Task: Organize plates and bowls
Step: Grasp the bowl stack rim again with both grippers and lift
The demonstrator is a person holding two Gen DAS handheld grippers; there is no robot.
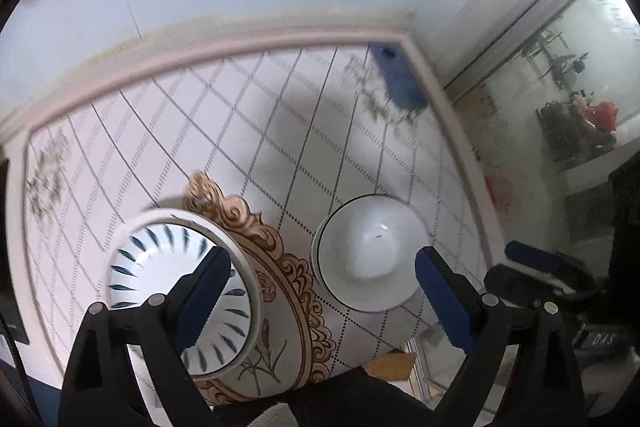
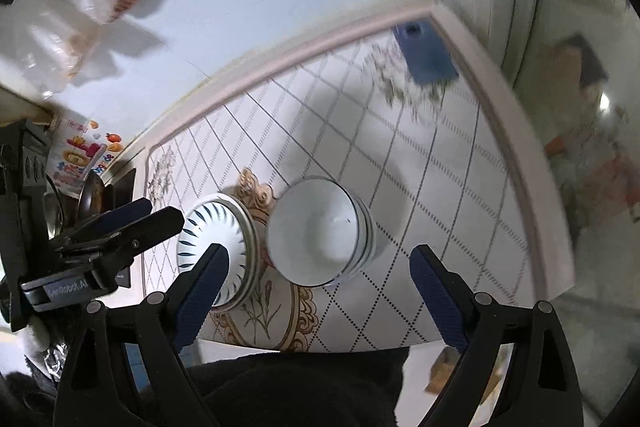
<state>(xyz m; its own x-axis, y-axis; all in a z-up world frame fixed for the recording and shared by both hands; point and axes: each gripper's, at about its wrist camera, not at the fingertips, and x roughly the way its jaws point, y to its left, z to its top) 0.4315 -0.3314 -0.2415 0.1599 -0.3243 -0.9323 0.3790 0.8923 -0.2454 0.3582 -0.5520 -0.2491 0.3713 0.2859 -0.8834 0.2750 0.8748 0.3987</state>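
Both grippers, left (image 1: pixel 324 291) & right (image 2: pixel 320 291), jaws wide apart, empty, above table (image 1: pixel 248 115). Blue-pattern bowl (image 1: pixel 160 267) partly hidden behind finger; white bowl stack (image 1: pixel 368 251) beside it. Bkgd blurred.

Two bowls stand on the worktop (image 1: pixel 200 131): one bowl with blue leaf marks (image 1: pixel 160 267) at lower left of the left wrist view, and one plain white bowl (image 1: pixel 368 251) right of centre. The white bowl's side shows stacked rims in the right wrist view, but how many are nested there cannot be told. One blue flat block (image 1: pixel 396 79) lies at the upper right corner. Two tools appear: the left tool (image 1: pixel 320 291) and the right tool (image 2: pixel 316 287), each with two blue-padded fingers.
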